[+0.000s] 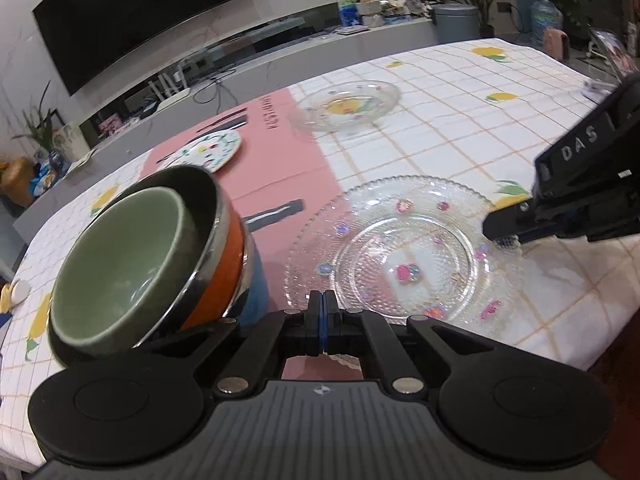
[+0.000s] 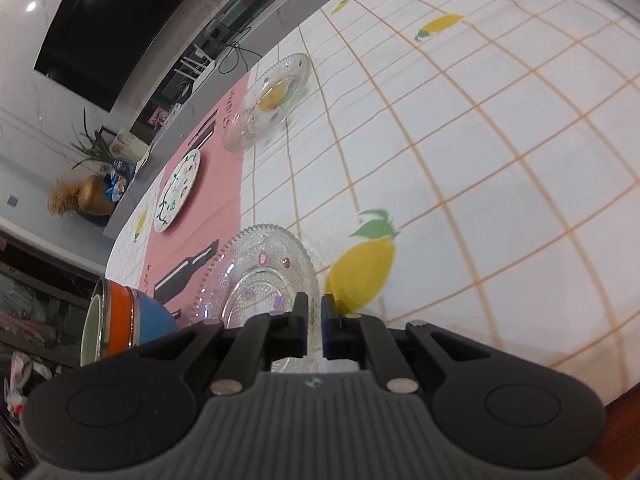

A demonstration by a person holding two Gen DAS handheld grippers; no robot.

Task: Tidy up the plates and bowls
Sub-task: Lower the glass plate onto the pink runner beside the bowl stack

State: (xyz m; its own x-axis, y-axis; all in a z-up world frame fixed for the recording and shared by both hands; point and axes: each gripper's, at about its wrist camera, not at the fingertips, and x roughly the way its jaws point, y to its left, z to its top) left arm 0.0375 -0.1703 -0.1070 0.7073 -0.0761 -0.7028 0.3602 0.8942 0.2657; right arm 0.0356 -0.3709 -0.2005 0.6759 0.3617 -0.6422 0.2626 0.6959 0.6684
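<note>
Right gripper [image 2: 314,307]: fingers a narrow gap apart at the near rim of the big clear glass plate [image 1: 394,246]. Looks like the rim sits in that gap, but I can't tell if it's actually pinched.

Left gripper [image 1: 323,305]: fingers pressed together, nothing between them, hovering just off the plate's near edge.

Bowl stack [image 1: 152,256]: right beside my left gripper, green bowl nested in an orange one, with a blue one showing behind it, the whole pile leaning hard.

Other plates: a smaller glass plate [image 1: 350,105] farther back, and a white floral plate [image 1: 212,151] on the pink mat [image 1: 276,168], both well apart from me.

What could go wrong: glass is slick and I've only got the edge, so a lift could let it pivot down or slip out. Swinging it left could clip the leaning bowls and topple them.

Surface: white tablecloth [image 2: 480,160] with an orange grid and lemon prints, pink mat across the middle.

Room: big dark TV [image 1: 132,12] on the wall, long low console under it, potted plants, a grey bin and a water jug at the back.
</note>
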